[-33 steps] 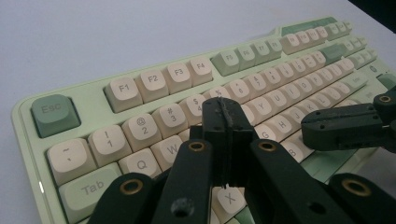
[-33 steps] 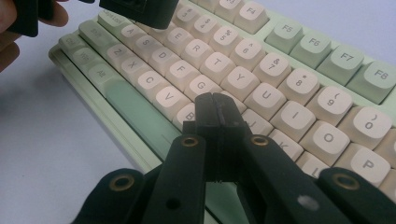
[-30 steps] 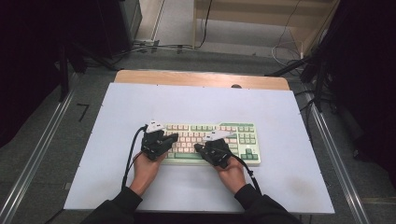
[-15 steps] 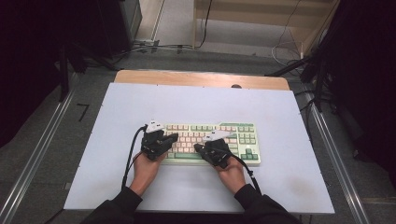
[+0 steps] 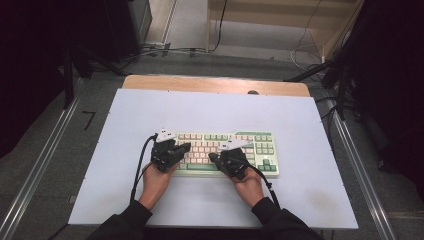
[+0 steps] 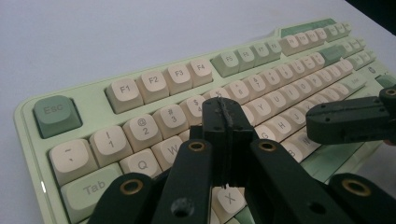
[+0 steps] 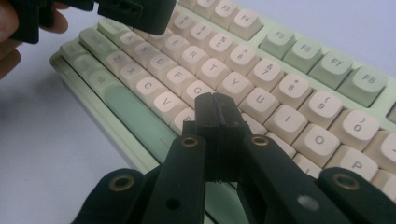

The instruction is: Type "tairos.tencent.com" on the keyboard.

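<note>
In the left gripper view, the left gripper (image 6: 227,109) has its two black jaws pressed together with nothing between them, tips over the keys at the centre of the frame. In the right gripper view, the right gripper (image 7: 217,106) is likewise closed and empty, tips just above the letter keys. In the high view, the pale green keyboard (image 5: 260,145) lies at lower centre on the white table (image 5: 210,107), a hand (image 5: 159,181) behind each gripper.

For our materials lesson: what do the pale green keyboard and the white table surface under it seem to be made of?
The pale green keyboard with cream keycaps looks like moulded plastic: matt, rounded edges, printed legends. The white table surface seems a smooth matt laminate or coated board, evenly flat, with a wooden strip at its far edge; which one is unclear.
</note>
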`<move>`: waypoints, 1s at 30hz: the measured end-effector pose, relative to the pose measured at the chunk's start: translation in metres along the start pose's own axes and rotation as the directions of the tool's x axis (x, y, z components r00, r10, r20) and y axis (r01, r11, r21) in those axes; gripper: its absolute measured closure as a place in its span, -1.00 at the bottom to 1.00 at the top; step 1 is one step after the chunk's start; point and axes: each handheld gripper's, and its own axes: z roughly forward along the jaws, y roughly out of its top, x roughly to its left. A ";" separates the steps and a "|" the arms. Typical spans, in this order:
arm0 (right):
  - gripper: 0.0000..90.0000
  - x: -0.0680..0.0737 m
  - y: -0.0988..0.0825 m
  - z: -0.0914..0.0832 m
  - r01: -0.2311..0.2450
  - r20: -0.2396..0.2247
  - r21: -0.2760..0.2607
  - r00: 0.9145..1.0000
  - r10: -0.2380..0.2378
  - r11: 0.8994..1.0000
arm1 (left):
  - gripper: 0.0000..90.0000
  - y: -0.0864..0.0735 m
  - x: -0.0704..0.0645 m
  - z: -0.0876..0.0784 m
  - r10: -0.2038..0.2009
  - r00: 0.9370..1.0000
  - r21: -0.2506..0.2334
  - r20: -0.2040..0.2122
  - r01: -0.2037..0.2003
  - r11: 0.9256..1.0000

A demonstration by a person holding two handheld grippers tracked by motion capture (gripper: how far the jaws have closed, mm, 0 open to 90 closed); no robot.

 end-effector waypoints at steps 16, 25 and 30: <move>0.94 -0.006 0.002 -0.006 -0.022 0.002 -0.013 1.000 0.022 1.000 | 1.00 -0.001 -0.003 0.000 0.004 1.000 0.011 0.014 -0.004 1.000; 0.94 -0.008 0.002 -0.008 -0.026 0.007 -0.018 1.000 0.026 1.000 | 1.00 -0.005 -0.004 -0.002 0.015 0.999 0.029 0.031 -0.016 0.999; 0.94 -0.010 0.002 -0.009 -0.031 0.013 -0.020 0.999 0.031 0.999 | 1.00 -0.007 -0.007 -0.004 0.022 0.999 0.040 0.043 -0.023 0.999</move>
